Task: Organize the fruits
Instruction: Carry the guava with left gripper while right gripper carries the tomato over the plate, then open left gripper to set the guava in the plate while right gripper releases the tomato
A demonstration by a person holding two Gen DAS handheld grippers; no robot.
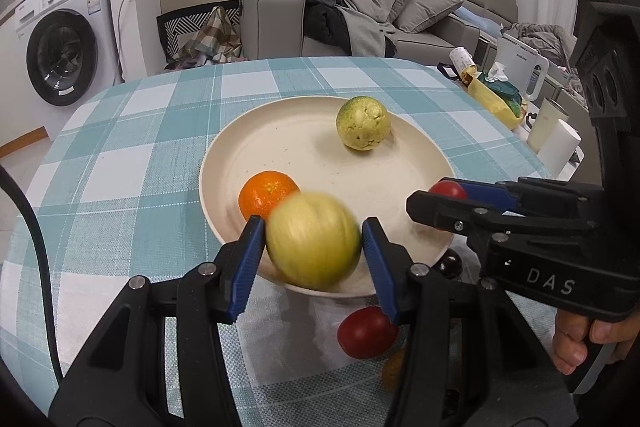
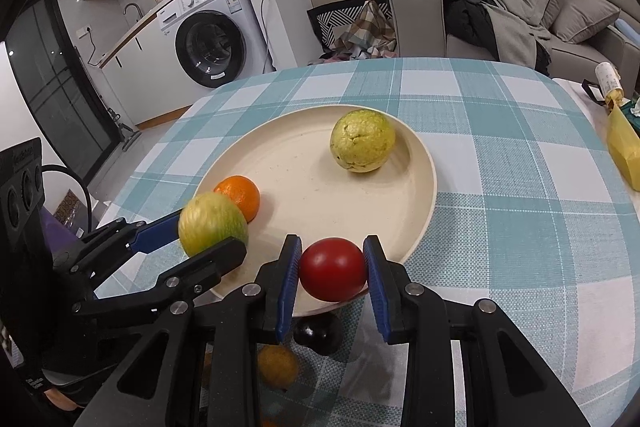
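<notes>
A cream plate [image 1: 304, 155] [image 2: 420, 203] sits on the checked tablecloth and holds an orange [image 1: 266, 197] [image 2: 240, 195] and a bumpy yellow-green fruit [image 1: 363, 123] [image 2: 362, 141]. My left gripper [image 1: 313, 227] [image 2: 208, 235] is shut on a smooth yellow-green fruit [image 1: 314, 241] [image 2: 212, 225], which looks blurred, above the plate's near-left rim beside the orange. My right gripper [image 2: 332, 243] [image 1: 436, 193] is shut on a red tomato [image 2: 333, 269] [image 1: 448, 191] over the near rim.
On the cloth below the grippers lie another red fruit [image 1: 366, 333], a dark round fruit [image 2: 318, 333] [image 1: 450, 263] and a brownish-yellow one [image 2: 278, 367]. A yellow bag [image 1: 494, 99], a kettle [image 1: 520, 67] and white cups [image 1: 558, 147] stand at the right edge. A hand [image 1: 580, 343] grips the right handle.
</notes>
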